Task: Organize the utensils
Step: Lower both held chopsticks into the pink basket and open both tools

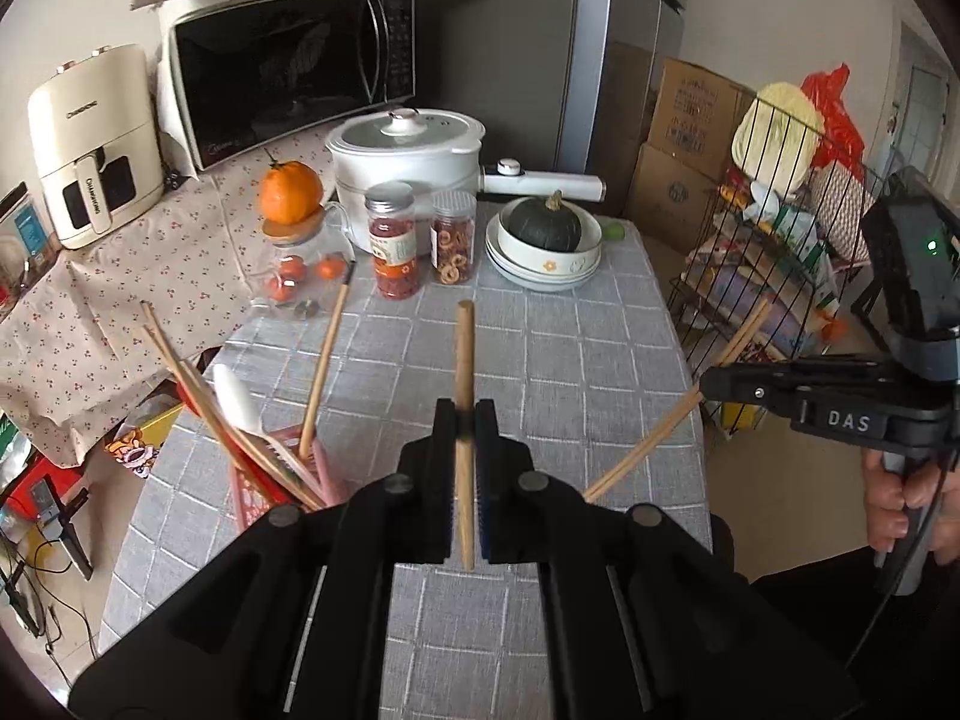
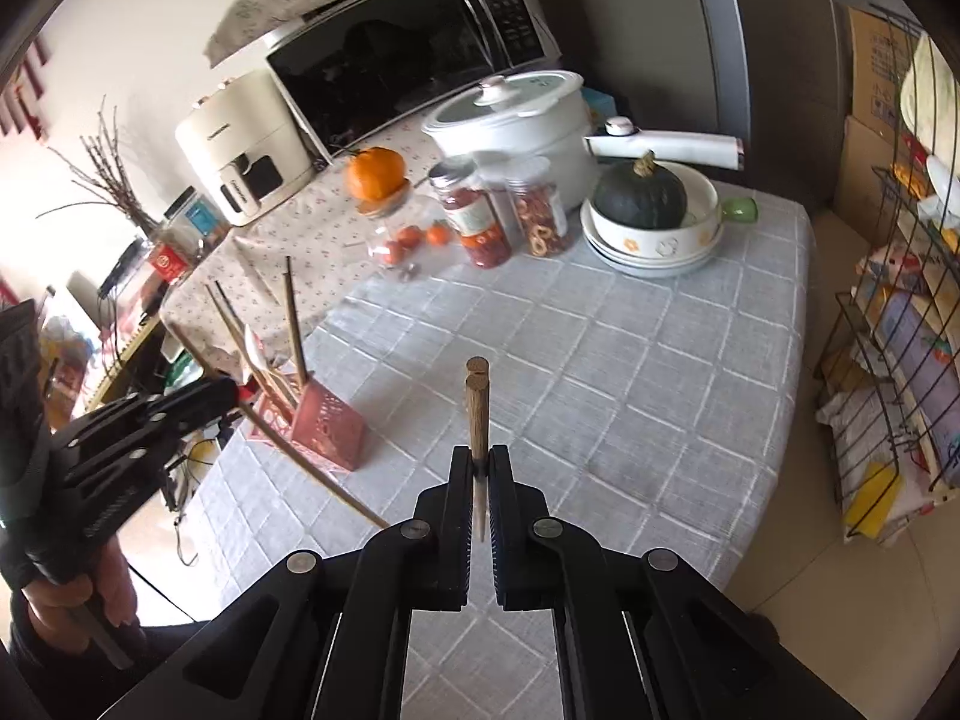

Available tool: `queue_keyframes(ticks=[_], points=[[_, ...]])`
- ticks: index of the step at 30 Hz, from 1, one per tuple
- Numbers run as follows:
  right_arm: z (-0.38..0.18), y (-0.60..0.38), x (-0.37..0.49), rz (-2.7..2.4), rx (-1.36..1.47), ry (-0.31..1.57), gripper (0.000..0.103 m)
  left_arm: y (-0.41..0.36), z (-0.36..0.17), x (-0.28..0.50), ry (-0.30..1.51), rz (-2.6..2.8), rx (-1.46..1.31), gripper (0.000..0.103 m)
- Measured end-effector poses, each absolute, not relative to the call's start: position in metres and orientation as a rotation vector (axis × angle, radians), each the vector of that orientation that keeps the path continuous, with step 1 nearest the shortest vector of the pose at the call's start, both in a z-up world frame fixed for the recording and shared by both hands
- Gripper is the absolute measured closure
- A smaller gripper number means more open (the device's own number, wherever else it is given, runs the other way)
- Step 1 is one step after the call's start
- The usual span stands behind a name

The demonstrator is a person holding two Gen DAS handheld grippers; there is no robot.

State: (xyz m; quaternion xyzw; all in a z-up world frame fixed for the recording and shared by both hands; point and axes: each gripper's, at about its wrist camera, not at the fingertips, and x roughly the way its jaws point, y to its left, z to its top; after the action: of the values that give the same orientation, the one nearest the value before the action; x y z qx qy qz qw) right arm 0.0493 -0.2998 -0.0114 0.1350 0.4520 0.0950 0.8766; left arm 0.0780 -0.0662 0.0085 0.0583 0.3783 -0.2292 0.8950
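Back: microwave (image 1: 288,69), air fryer (image 1: 96,144)
Table: white pot (image 1: 408,150), orange (image 1: 291,192) atop glass jar (image 1: 303,267), two snack jars (image 1: 420,243)
Bowl (image 1: 552,252): dark squash (image 1: 545,222)
Right: wire rack (image 1: 774,276)

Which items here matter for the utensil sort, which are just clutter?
Job:
- single wooden chopstick in left gripper
- wooden chopstick pair in right gripper
- pink slotted plastic holder

Clutter:
- white electric pot
- dark green squash
- black microwave

Table (image 1: 540,360), grey checked cloth: pink utensil holder (image 2: 327,429), jars (image 1: 396,246), stacked bowls (image 1: 543,270), pot (image 1: 408,144).
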Motion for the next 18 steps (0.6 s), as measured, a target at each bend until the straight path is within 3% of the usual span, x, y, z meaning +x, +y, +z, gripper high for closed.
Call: queue_keyframes(ticks=[11, 18], points=[[-0.002, -0.278, 0.067, 0.222, 0.258, 0.930, 0.098, 0.006, 0.030, 0.074, 0.684, -0.389, -0.053, 0.096], [0.036, -0.242, 0.070, 0.308, 0.233, 0.829, 0.098, 0.032, 0.048, 0.082, 0.597, -0.281, -0.058, 0.096]])
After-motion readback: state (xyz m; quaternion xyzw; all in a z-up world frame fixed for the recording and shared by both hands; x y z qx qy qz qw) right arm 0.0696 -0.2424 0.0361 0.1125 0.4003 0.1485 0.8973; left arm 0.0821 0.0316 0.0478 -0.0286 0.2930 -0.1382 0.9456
